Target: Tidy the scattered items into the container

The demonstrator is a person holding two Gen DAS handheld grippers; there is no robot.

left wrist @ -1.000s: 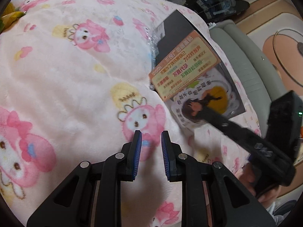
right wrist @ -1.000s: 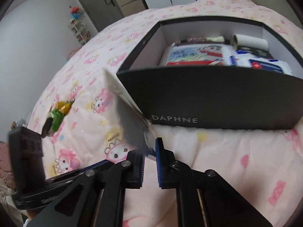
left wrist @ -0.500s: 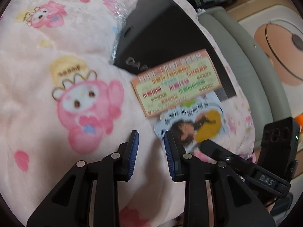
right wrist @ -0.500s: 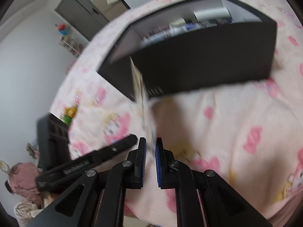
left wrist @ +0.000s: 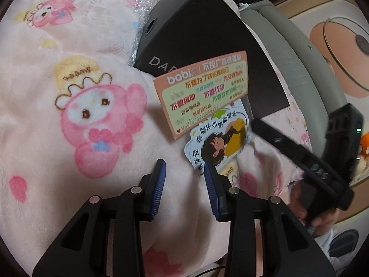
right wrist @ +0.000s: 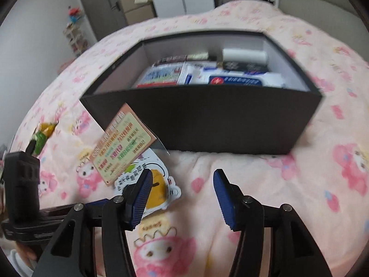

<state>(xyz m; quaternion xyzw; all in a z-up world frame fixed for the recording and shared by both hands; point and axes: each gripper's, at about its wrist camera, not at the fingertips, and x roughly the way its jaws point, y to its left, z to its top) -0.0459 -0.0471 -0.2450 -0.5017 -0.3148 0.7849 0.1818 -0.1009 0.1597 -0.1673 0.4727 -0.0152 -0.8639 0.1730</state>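
Note:
A sticker pack [left wrist: 203, 92], with an orange printed card and a cartoon sticker sheet below it, rests on the pink blanket, propped against the front wall of the black box [left wrist: 203, 27]. My left gripper [left wrist: 184, 173] is open just below it, its right pad [left wrist: 208, 180] at the sheet's lower edge. In the right wrist view the sticker pack [right wrist: 122, 145] lies left of my open right gripper [right wrist: 183, 180], which holds nothing. The black box [right wrist: 230, 120] stands ahead, with several packets and a white roll inside.
A green and yellow toy [right wrist: 43, 133] lies on the blanket [right wrist: 322, 161] far left. The left tool's black body [right wrist: 20, 184] sits at the left edge. A grey padded rail [left wrist: 288, 53] and floor lie beyond the bed's right side.
My right gripper was shut on the sticker pack and has opened; the pack now rests against the box front. The left gripper has moved closer to the pack and spread wider.

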